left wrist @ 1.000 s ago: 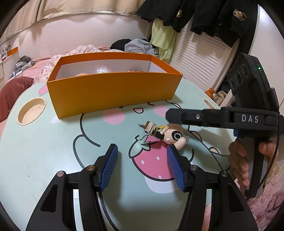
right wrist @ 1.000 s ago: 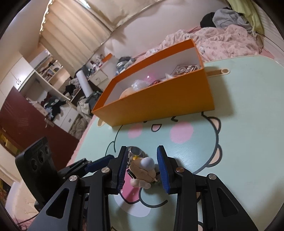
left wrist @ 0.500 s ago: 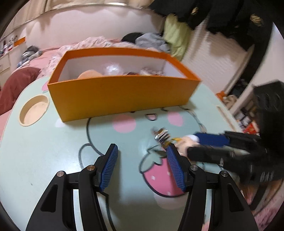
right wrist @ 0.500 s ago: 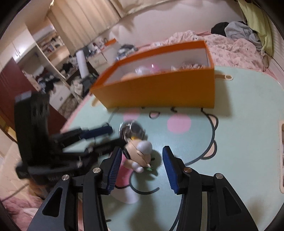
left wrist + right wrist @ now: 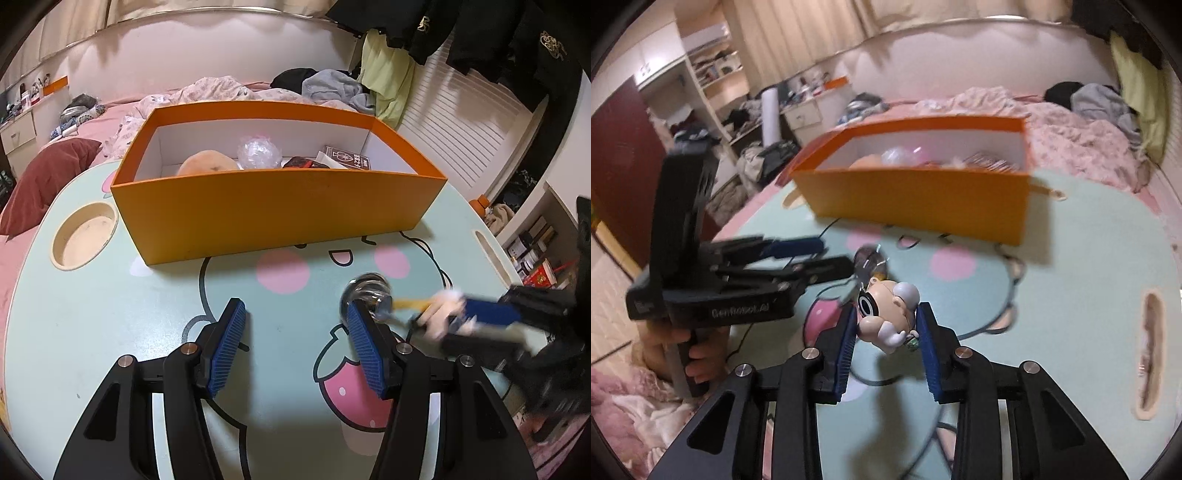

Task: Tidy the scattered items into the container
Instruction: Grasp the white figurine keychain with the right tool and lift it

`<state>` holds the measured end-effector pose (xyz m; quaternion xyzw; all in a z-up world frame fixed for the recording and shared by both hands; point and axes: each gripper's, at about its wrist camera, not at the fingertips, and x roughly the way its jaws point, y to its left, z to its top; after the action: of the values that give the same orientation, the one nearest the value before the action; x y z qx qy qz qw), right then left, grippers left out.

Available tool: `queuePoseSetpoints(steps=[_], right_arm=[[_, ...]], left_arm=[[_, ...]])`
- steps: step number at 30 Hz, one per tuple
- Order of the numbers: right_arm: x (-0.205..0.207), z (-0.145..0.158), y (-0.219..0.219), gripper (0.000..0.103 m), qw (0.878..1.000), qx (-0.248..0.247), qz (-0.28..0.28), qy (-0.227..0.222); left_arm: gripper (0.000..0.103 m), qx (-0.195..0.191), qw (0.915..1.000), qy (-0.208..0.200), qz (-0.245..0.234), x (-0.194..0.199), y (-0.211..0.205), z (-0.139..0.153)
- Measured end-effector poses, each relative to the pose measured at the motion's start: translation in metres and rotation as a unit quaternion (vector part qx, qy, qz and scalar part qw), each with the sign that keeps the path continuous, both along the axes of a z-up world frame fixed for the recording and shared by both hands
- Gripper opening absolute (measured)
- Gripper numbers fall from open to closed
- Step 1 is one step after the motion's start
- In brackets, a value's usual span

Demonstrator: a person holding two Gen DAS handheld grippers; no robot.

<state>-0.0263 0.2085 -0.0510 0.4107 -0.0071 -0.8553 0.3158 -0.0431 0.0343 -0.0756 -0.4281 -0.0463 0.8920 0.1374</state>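
My right gripper (image 5: 886, 328) is shut on a small doll figure (image 5: 888, 314) with a big head, held above the table; a silvery keyring (image 5: 868, 260) dangles from it. In the left wrist view the doll (image 5: 443, 314) and keyring (image 5: 365, 295) show blurred at the right. The orange box (image 5: 273, 218) stands at the back of the table, holding a peach plush, a clear ball and a card pack; it also shows in the right wrist view (image 5: 923, 203). My left gripper (image 5: 295, 347) is open and empty over the table, left of the doll.
The round table (image 5: 74, 332) has a cartoon print, a cup recess (image 5: 84, 238) at the left and a slot (image 5: 1150, 350) at the right. A bed with clothes lies behind the box. Shelves stand to the left in the right wrist view.
My right gripper closed on the doll and lifted it off the table with the keyring hanging. My left gripper drew back and left, staying open.
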Motion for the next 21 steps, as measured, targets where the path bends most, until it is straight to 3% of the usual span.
queuePoseSetpoints(steps=[6, 11, 15, 19, 21], right_arm=[[-0.005, 0.006, 0.023, 0.031, 0.999, -0.041, -0.024, -0.012], [-0.015, 0.006, 0.038, 0.031, 0.981, -0.186, 0.009, -0.063], [-0.027, 0.0, 0.036, 0.031, 0.965, -0.242, 0.017, -0.097], [-0.034, -0.007, 0.033, 0.031, 0.962, -0.247, 0.008, -0.115], [-0.036, -0.009, 0.033, 0.031, 0.957, -0.262, 0.014, -0.127]], left_arm=[[0.058, -0.018, 0.9998, 0.005, 0.0, 0.001, 0.006, 0.0], [0.058, -0.017, 0.9998, 0.007, 0.002, 0.002, 0.007, 0.0], [0.058, 0.009, 1.0, 0.003, 0.001, 0.004, 0.0, 0.0], [0.058, 0.065, 0.9977, 0.006, -0.019, 0.012, -0.014, 0.003], [0.058, 0.071, 0.9967, 0.021, -0.034, 0.018, -0.015, 0.006]])
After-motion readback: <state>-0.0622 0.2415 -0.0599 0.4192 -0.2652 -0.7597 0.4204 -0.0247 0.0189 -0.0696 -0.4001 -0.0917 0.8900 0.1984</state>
